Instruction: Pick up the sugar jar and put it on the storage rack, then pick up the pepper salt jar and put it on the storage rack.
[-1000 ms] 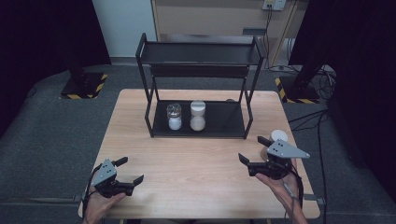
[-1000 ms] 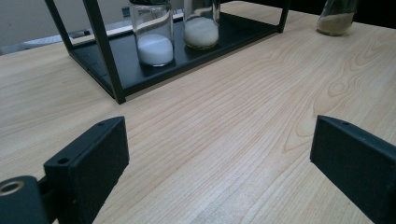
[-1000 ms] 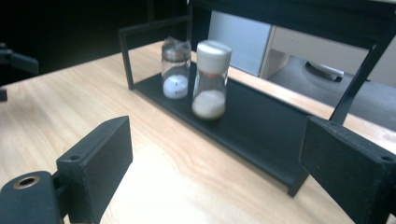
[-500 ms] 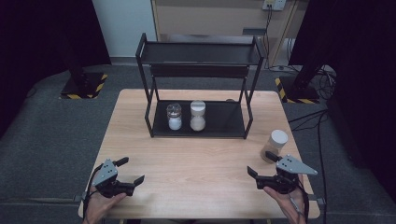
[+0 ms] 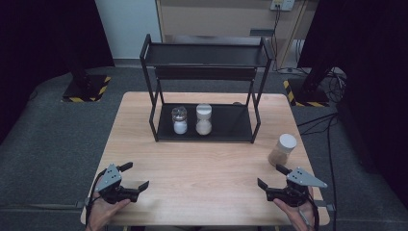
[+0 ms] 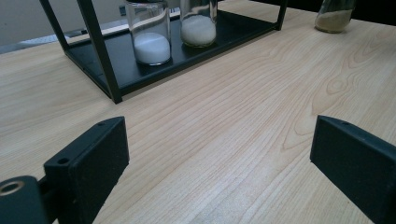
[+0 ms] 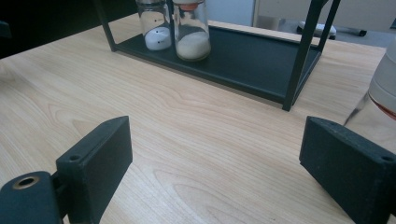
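the brown-powder jar (image 5: pixel 282 149) stands upright on the counter (image 5: pixel 207 168) at the right side, outside the black rack (image 5: pixel 207 86) and just beyond the right claw (image 5: pixel 273 176). the rack's lower shelf already carries two jars side by side, the jar of white powder (image 5: pixel 179 120) and the jar of pale powder (image 5: pixel 203 119), with bare shelf to their right.

both claws rest low at the near edge of the counter. the right claw has its jaws spread wide with nothing between them; in the right gripper view the brown-powder jar's white lid and glass (image 7: pixel 380 88) sit at the far right edge, just outside the jaws, so the claw is not lined up on it. the left claw (image 5: pixel 133 175) is also spread and empty, well apart from every jar, with bare wood between its jaws in the left gripper view.

judging from this, the step in hand is the approach to the loose jar, most likely to shelve it beside the other two. the next move calls for the right claw to swing toward the jar until its body sits squarely between the jaws, then to close on the glass below the lid without tipping it.
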The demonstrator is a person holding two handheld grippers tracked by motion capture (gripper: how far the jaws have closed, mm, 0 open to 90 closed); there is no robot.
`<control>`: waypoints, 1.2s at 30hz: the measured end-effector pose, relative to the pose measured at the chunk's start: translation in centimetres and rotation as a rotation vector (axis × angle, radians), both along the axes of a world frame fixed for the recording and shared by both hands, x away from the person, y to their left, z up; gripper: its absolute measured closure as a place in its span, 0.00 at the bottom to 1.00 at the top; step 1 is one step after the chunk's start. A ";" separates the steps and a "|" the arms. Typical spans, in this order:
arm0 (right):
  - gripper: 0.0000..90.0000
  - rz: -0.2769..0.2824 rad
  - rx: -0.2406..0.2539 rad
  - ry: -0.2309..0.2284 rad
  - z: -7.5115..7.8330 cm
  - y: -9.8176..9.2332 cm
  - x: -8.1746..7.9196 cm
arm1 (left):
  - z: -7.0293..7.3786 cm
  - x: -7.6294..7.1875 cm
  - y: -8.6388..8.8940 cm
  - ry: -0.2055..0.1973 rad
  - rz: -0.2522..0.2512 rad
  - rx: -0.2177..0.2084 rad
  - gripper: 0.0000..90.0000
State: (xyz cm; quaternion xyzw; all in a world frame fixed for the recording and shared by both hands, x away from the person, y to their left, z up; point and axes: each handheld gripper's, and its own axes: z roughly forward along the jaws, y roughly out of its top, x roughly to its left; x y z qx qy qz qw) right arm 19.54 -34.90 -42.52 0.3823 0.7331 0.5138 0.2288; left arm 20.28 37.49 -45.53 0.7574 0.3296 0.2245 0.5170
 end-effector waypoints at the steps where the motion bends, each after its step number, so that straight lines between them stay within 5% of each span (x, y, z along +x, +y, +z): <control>1: 0.11 0.003 0.000 -0.006 -0.1 -0.1 0.0 | 0.0 0.0 0.0 -0.001 -0.002 0.001 0.04; 36: 0.07 0.009 -0.001 -0.005 -0.4 -0.3 -0.1 | 0.0 0.3 -0.1 0.001 -0.020 0.006 0.04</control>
